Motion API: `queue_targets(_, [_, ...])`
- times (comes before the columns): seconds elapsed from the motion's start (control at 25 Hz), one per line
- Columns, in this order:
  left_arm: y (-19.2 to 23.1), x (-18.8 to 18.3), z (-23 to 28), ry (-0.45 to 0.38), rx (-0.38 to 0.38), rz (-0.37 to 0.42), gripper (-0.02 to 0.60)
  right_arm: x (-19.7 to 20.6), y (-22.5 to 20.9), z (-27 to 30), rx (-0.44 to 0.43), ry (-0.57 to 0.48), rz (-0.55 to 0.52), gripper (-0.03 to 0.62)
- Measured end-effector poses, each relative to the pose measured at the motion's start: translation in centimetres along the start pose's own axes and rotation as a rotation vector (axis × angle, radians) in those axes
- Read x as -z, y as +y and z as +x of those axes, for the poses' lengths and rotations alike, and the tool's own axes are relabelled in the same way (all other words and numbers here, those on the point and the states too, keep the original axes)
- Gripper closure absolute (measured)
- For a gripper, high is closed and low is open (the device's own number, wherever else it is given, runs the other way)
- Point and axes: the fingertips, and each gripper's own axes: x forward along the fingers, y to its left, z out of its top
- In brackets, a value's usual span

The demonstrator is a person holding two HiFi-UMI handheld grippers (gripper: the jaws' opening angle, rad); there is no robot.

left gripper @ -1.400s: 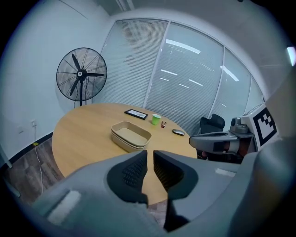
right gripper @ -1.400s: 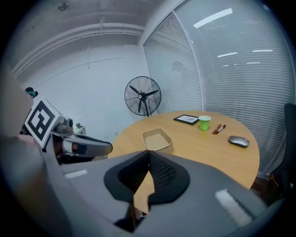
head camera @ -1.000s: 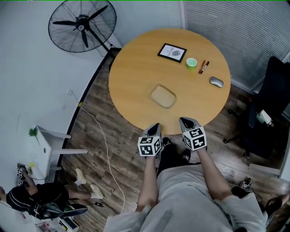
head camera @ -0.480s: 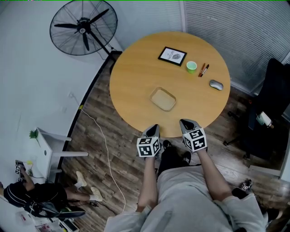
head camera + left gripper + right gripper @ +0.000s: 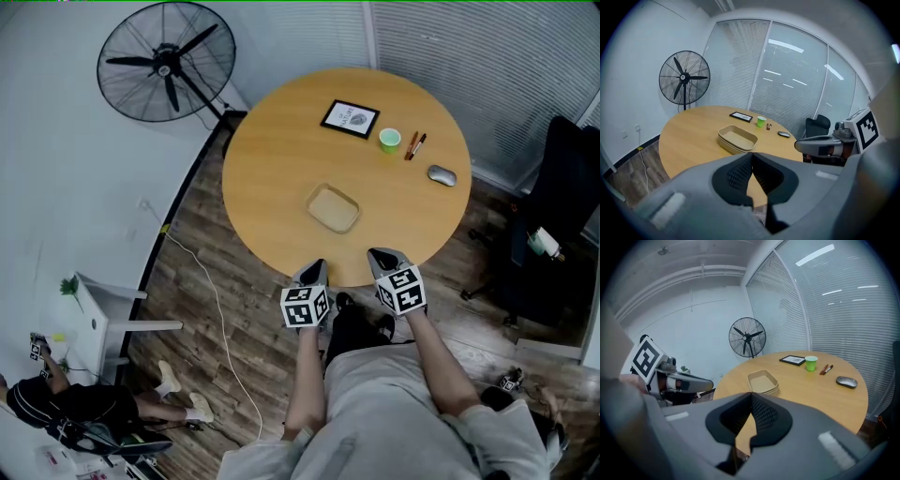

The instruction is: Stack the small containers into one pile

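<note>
Tan shallow containers (image 5: 333,208) sit nested in one pile on the round wooden table (image 5: 272,150), a little in from its near edge. The left gripper view shows the pile (image 5: 737,139) ahead of the jaws, and the right gripper view has the pile (image 5: 763,382) ahead as well. My left gripper (image 5: 316,270) hovers at the table's near edge, shut and empty. Beside it, my right gripper (image 5: 379,257) is also shut with nothing in it. Both are well short of the pile.
At the table's far side lie a framed picture (image 5: 350,119), a green cup (image 5: 390,141), two pens (image 5: 412,146) and a mouse (image 5: 442,175). A standing fan (image 5: 164,61) is far left, a black chair (image 5: 562,216) right. A person (image 5: 66,408) sits on the floor, bottom left.
The head view has drifted a little. Both grippers stay shut at the table's near edge, and the pile has not moved.
</note>
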Motion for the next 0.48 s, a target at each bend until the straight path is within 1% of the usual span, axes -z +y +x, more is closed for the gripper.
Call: queue_targets(0.48, [0.14,-0.14,-0.31,-0.005,-0.007,-0.006,0.58,-0.25,0.47,-0.1,-0.01,0.002,-0.017,0.6])
